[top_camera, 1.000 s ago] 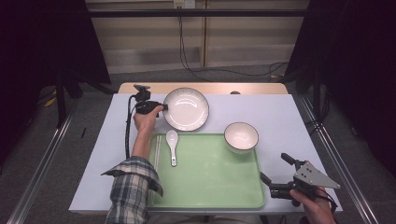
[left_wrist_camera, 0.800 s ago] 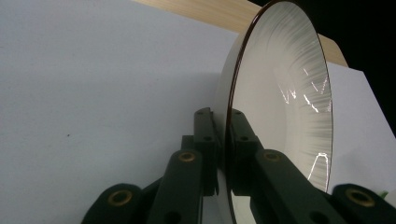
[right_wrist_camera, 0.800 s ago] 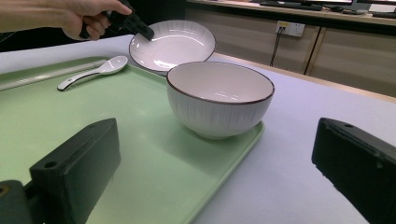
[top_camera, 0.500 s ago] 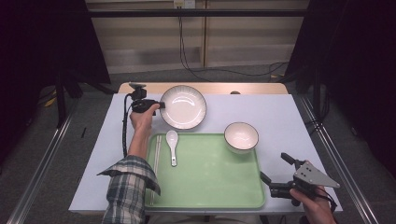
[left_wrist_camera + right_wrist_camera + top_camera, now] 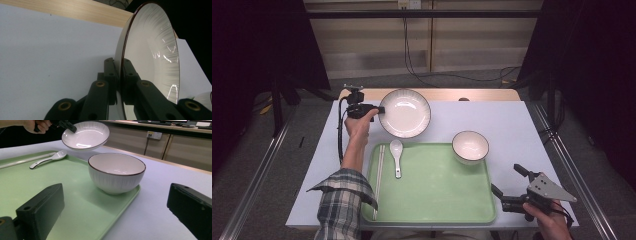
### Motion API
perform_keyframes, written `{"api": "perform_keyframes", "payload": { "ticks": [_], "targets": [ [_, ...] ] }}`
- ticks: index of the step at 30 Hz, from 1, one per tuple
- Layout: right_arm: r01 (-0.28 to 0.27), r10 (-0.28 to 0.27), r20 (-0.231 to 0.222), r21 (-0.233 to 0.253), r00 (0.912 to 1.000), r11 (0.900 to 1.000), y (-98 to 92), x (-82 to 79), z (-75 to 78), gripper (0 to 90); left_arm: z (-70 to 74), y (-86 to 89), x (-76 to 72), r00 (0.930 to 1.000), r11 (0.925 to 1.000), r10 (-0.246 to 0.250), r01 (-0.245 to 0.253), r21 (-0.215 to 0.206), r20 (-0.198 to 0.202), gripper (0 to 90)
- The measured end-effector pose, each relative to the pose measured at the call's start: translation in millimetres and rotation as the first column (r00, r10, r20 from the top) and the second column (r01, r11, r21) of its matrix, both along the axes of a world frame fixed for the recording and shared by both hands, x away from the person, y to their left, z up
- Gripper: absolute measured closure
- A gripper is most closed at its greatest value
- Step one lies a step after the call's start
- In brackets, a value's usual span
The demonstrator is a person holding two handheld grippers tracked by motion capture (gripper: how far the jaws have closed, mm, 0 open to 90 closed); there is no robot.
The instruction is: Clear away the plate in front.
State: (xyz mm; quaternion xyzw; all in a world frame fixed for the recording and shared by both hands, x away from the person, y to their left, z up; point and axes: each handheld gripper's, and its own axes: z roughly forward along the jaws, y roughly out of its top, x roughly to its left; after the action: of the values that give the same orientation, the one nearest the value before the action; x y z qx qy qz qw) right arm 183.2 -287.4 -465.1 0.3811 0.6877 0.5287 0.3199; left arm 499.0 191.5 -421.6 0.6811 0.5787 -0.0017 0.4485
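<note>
High view, plate: the left tongs (image 5: 379, 109) clamp the left rim of a white plate (image 5: 405, 113) at the far left of the bench (image 5: 512, 120), beyond the far edge of the green tray (image 5: 437, 190).
High view, tray: chopsticks (image 5: 378, 175) lie along the left side, a white spoon (image 5: 396, 156) just beside them, and a white bowl (image 5: 470, 146) sits on the far right corner.
High view, right hand: the right tongs (image 5: 508, 184) hover at the near right corner of the tray, jaws spread wide and holding nothing.
Left gripper view, grip: the tongs (image 5: 119, 72) pinch the dark-edged rim of the plate (image 5: 152, 52), which is seen edge-on against the pale bench (image 5: 50, 50).
Right gripper view, spread: both black jaws stand far apart with the bowl (image 5: 116, 172) on the tray (image 5: 75, 202) between them.
Right gripper view, background: the plate (image 5: 86, 135) hangs clear of the bench, held by the far left tongs (image 5: 71, 128), above the spoon (image 5: 48, 159).
</note>
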Motion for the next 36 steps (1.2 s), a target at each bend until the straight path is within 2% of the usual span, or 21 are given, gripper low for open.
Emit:
{"api": "perform_keyframes", "payload": {
  "ticks": [4, 6, 14, 16, 24, 28, 29, 36],
  "targets": [
    [0.004, -0.004, 0.006, -0.001, 1.0000, 1.000, -0.4, -2.0, 0.7, 0.7, 4.7, -1.0, -4.0, 0.9998, 0.9997, -0.019, 0.019, 0.014, -0.005, 85.2],
    [0.009, -0.009, 0.005, -0.003, 0.9999, 1.000, -0.3, -3.0, 1.3, 0.7, 6.6, -2.2, -5.9, 0.9995, 0.9993, -0.031, 0.031, 0.020, 0.007, 85.3],
    [0.005, -0.005, 0.003, -0.004, 1.0000, 1.000, 1.3, -2.4, 1.8, 0.7, 15.7, -2.7, -14.5, 0.9982, 0.9982, -0.058, 0.058, 0.014, 0.012, 85.3],
    [0.004, -0.004, 0.005, -0.005, 1.0000, 1.000, 1.2, -2.3, 1.8, 0.8, 16.9, -1.1, -17.2, 0.9980, 0.9983, -0.058, 0.057, 0.014, 0.024, 85.2],
    [0.002, -0.002, 0.011, -0.007, 0.9999, 1.000, 1.8, -2.1, 2.2, 0.7, 18.4, 2.5, -30.6, 0.9965, 0.9970, -0.078, 0.078, 0.006, 0.030, 85.2],
    [-0.001, 0.001, 0.009, -0.009, 1.0000, 1.000, 2.2, -1.9, 2.3, 0.8, 19.6, 3.9, -34.5, 0.9947, 0.9950, -0.097, 0.096, 0.027, 0.032, 85.2],
    [0.004, -0.004, 0.013, -0.010, 0.9999, 1.000, 2.5, -1.8, 2.3, 0.7, 19.6, 3.5, -35.9, 0.9951, 0.9956, -0.093, 0.092, 0.019, 0.034, 85.2],
    [0.001, 0.000, 0.013, -0.008, 0.9999, 1.000, 2.4, -1.4, 2.3, 0.8, 19.8, 0.3, -46.4, 0.9905, 0.9914, -0.130, 0.130, 0.017, 0.045, 85.1]
  ]
}}
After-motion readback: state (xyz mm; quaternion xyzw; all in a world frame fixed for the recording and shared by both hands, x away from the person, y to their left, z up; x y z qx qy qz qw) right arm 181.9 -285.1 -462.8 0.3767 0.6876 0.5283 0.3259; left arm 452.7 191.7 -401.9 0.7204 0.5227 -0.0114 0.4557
